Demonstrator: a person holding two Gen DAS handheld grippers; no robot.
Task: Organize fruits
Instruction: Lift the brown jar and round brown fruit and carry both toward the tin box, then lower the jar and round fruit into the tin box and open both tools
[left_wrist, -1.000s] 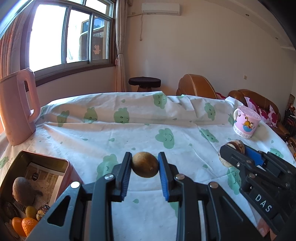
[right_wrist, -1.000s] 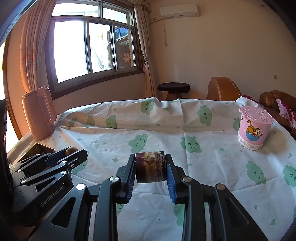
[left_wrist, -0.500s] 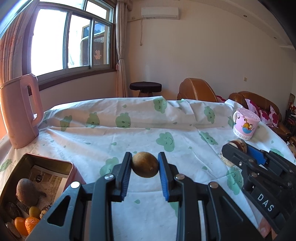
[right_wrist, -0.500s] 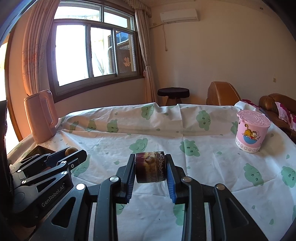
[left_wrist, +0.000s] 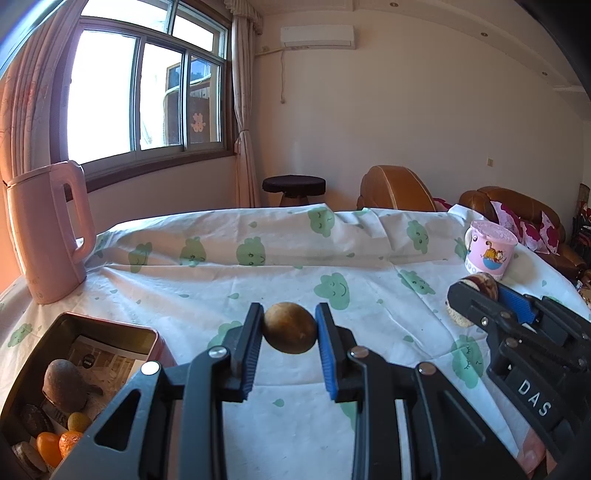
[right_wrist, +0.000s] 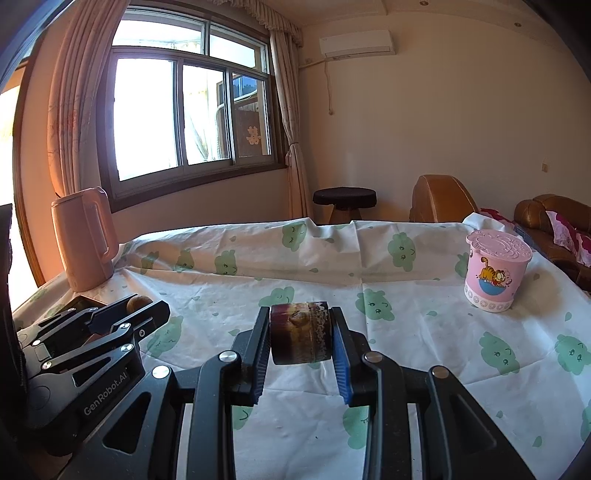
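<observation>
Above the tablecloth (left_wrist: 258, 280), both level hand-held grippers clamp fruit.

Bright sun came in through the window (left_wrist: 147, 92) at the upper left of both my pictures, so the glass looked pure white. It made the pink jug (left_wrist: 48, 232) and the left side glow orange. The tablecloth (right_wrist: 369, 266) was well lit, with soft dark shadows under my grippers low in the frame. Straight lines bent near the edges, and the corners were black. Everything in the middle looked sharp.
</observation>
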